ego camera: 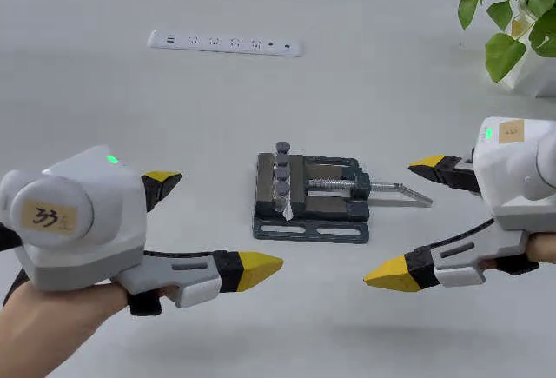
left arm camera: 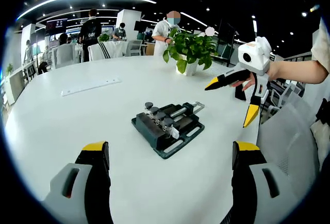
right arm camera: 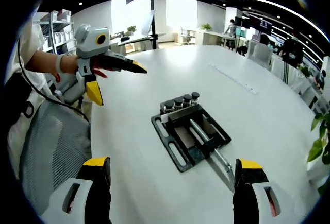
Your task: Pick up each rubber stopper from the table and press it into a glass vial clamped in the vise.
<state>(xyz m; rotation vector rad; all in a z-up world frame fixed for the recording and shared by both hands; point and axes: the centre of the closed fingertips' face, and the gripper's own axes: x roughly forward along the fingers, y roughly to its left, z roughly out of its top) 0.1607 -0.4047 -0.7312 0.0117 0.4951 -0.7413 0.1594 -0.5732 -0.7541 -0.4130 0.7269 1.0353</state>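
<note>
Four glass vials upright in a row, clamped in the vise on the desk, each capped with a dark stopper. Off to one side, left tongs spread wide, holding nothing; off to the other, by the screw handle, right tongs likewise agape and empty.

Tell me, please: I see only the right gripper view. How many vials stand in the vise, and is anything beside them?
Observer: Four vials with dark tops; the head view shows a pale piece at the row's near end, I cannot tell what.
Operator: Where do the leaves at my edge belong?
Observer: To a plant in a white pot, standing on the table beyond the vise.
Operator: And my gripper from outside?
Observer: The right gripper hangs open above the table, on the side of the vise's handle.
</note>
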